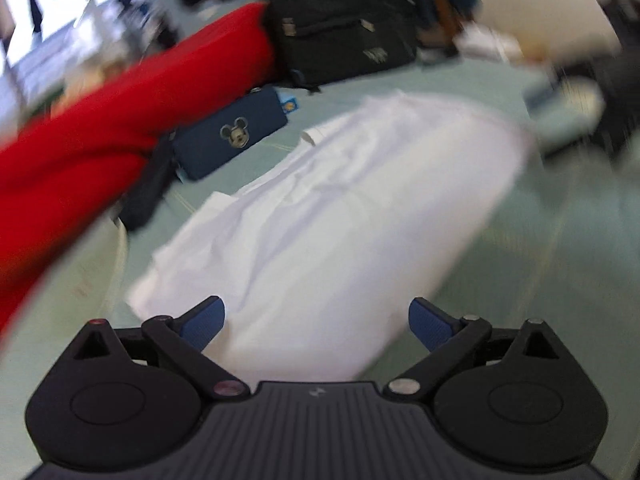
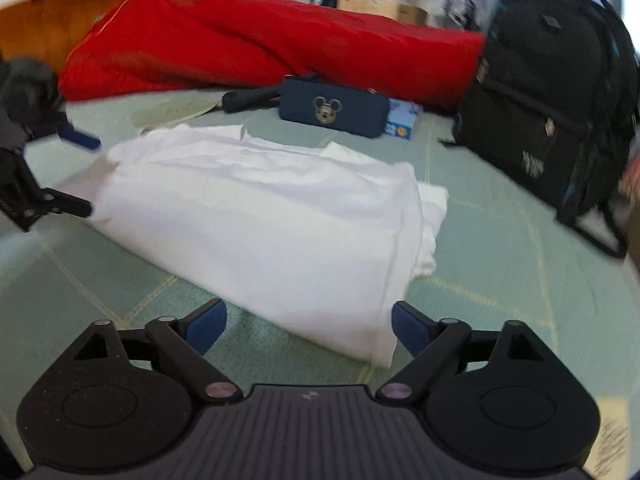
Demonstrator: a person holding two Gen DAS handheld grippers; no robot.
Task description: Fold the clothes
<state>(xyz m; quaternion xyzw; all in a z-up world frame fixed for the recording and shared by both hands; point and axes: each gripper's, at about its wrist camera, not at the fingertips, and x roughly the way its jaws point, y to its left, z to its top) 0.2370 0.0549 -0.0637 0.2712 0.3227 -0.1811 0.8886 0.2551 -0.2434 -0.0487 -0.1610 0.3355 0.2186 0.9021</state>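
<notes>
A white garment point(image 2: 256, 208) is seen lying on the green mat point(image 2: 480, 280), doubled over with a layer showing beneath its right edge; further folds may remain; the left gripper point(image 1: 316, 322) and right gripper point(image 2: 308, 326) are held spread, nothing pinched

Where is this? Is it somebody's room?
Probably a lived-in room or workroom: a white shirt lies on a green mat, with a black backpack and red bedding behind.

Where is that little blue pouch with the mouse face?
In the right wrist view, the blue pouch lies on the green mat, behind the white shirt, against the red blanket.
</notes>
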